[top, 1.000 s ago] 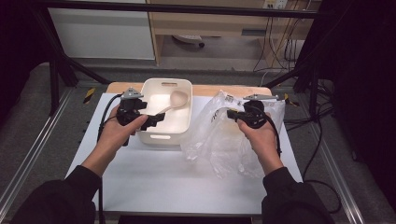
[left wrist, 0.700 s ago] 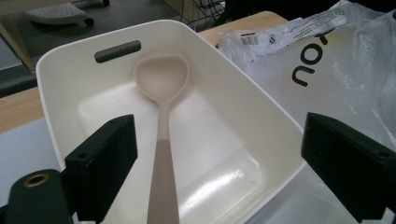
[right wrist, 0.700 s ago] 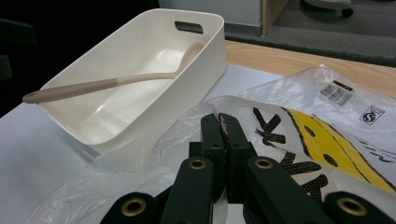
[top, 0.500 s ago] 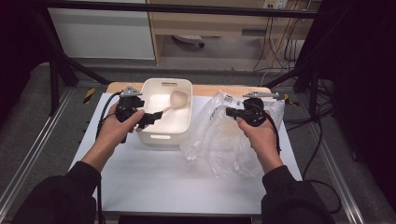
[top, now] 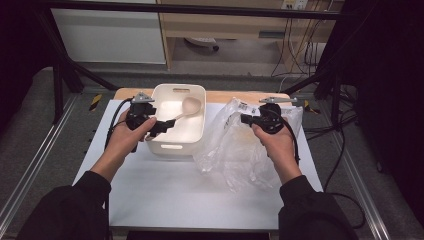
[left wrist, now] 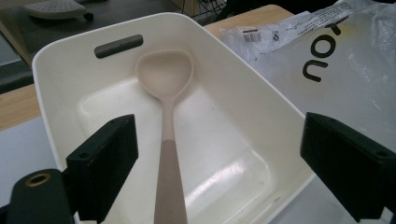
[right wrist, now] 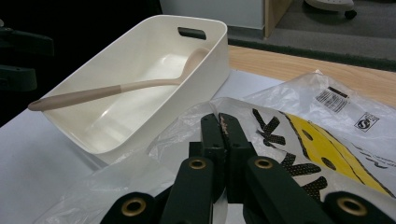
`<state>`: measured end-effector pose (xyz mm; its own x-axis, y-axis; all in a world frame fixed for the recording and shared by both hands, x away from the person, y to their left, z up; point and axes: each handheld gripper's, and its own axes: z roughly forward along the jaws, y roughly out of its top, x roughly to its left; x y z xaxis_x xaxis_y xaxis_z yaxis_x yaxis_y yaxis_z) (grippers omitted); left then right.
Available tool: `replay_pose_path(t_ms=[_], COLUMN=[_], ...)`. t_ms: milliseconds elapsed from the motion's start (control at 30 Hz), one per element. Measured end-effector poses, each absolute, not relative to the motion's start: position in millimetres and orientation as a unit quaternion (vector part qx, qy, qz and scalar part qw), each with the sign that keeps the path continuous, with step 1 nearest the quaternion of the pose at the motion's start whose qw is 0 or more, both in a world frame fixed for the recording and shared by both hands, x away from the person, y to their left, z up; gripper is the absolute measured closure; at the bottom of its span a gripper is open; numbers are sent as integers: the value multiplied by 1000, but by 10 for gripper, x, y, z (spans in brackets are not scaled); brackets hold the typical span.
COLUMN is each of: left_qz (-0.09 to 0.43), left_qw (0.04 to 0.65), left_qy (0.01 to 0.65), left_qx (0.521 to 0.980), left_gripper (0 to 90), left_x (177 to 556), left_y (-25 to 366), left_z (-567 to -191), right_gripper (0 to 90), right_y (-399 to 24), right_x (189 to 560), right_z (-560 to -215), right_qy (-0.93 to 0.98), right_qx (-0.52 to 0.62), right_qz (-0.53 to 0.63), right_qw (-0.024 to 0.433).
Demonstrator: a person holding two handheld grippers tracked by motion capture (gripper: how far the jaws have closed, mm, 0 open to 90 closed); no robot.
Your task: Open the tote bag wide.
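A white plastic tub (top: 176, 86) stands at the back middle of the table. A beige spoon (top: 188, 106) leans in it, bowl against the far wall, handle over the near left rim. My left gripper (top: 156, 120) hovers at that rim and is open. In the left gripper view its jaws (left wrist: 224, 149) stand wide on either side of the spoon (left wrist: 164, 77) handle without touching it. To the right lies a crumpled clear plastic bag (top: 235, 157) with yellow and black print. My right gripper (top: 244, 119) is shut on the bag's upper edge; film (right wrist: 327, 140) bunches around the closed jaws (right wrist: 223, 126).
A white sheet (top: 175, 195) covers the table, with a wooden strip (top: 240, 95) along the back edge. Black frame bars (top: 70, 75) slant at both back corners. Cables (top: 345, 145) trail off the right side. A cabinet (top: 110, 35) stands on the floor beyond.
My left gripper has shifted slightly to the right along the tub's rim. The spoon still leans in the tub. The right hand and bag have not moved.
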<state>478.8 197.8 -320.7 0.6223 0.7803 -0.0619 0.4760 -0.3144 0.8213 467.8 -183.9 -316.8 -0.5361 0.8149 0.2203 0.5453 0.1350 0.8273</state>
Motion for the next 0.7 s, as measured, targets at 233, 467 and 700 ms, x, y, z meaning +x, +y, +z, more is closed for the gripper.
replay_pose_path(t_ms=[233,467,700], left_qz=[175,174,173], left_qw=[426,417,400], left_qy=[392,394,411], left_qx=[796,800,800], left_gripper=[115,150,178], left_x=[4832,4888,4970], left_y=[1940,1943,1976], left_z=[-3252,-3305,-3379], right_gripper=[900,900,900], right_y=[-1834,-1835,-1819], right_x=[4685,4681,4672], right_z=[-3173,-3178,-3182], right_qy=[740,741,744], right_qx=[458,457,455], right_qz=[471,470,468], right_qw=[143,142,142])
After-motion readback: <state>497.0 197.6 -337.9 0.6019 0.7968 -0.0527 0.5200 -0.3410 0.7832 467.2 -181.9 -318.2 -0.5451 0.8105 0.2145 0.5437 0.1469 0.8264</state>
